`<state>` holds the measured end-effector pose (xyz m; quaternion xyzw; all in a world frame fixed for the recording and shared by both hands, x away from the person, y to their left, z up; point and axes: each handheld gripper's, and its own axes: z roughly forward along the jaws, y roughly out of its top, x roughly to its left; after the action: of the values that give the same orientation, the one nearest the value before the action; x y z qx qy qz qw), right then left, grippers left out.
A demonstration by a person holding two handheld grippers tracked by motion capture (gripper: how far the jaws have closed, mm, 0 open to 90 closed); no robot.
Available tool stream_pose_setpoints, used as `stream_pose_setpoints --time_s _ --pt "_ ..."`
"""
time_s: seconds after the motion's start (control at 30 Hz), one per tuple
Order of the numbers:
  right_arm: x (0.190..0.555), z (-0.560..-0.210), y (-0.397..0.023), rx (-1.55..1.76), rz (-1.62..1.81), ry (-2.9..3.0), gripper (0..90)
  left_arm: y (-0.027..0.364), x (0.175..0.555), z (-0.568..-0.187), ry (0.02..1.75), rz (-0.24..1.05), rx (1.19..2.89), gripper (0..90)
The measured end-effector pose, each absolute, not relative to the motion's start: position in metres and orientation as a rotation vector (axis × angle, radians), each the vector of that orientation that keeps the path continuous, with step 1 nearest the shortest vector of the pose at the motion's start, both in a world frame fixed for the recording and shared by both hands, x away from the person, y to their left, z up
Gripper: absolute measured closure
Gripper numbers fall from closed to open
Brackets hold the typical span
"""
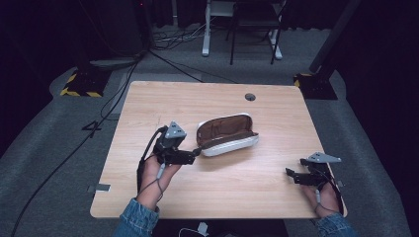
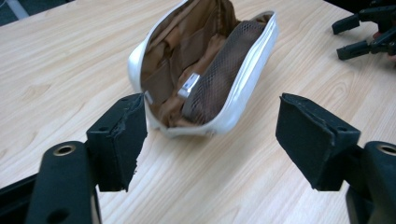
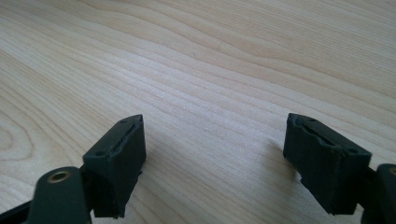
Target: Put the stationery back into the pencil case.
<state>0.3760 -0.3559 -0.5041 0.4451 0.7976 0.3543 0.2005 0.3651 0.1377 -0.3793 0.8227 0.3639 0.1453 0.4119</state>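
Observation:
A white pouch [image 1: 227, 135] with a brown lining lies unzipped and gaping in the middle of the wooden table [image 1: 207, 98]. In the left gripper view the pouch [image 2: 205, 70] shows a mesh pocket and a small silver tag inside. My left gripper [image 1: 197, 152] is open just left of the pouch's near end, its jaws wide apart and holding nothing [image 2: 210, 135]. My right gripper [image 1: 289, 174] is open near the table's front right corner, far from the pouch, over bare wood [image 3: 212, 144].
A round cable hole [image 1: 250, 97] sits near the table's far edge. Beyond the table stand a chair and desk legs [image 1: 247, 29] and stands with yellow-black bases [image 1: 81, 84]. Cables run across the grey floor at left.

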Motion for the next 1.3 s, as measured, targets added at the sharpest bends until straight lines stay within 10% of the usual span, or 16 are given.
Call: stream_pose_setpoints --time_s 1.3 --pt "0.376 -0.504 -0.356 1.237 0.99 2.233 21.4 0.255 0.335 -0.467 1.164 0.388 2.029 23.9"
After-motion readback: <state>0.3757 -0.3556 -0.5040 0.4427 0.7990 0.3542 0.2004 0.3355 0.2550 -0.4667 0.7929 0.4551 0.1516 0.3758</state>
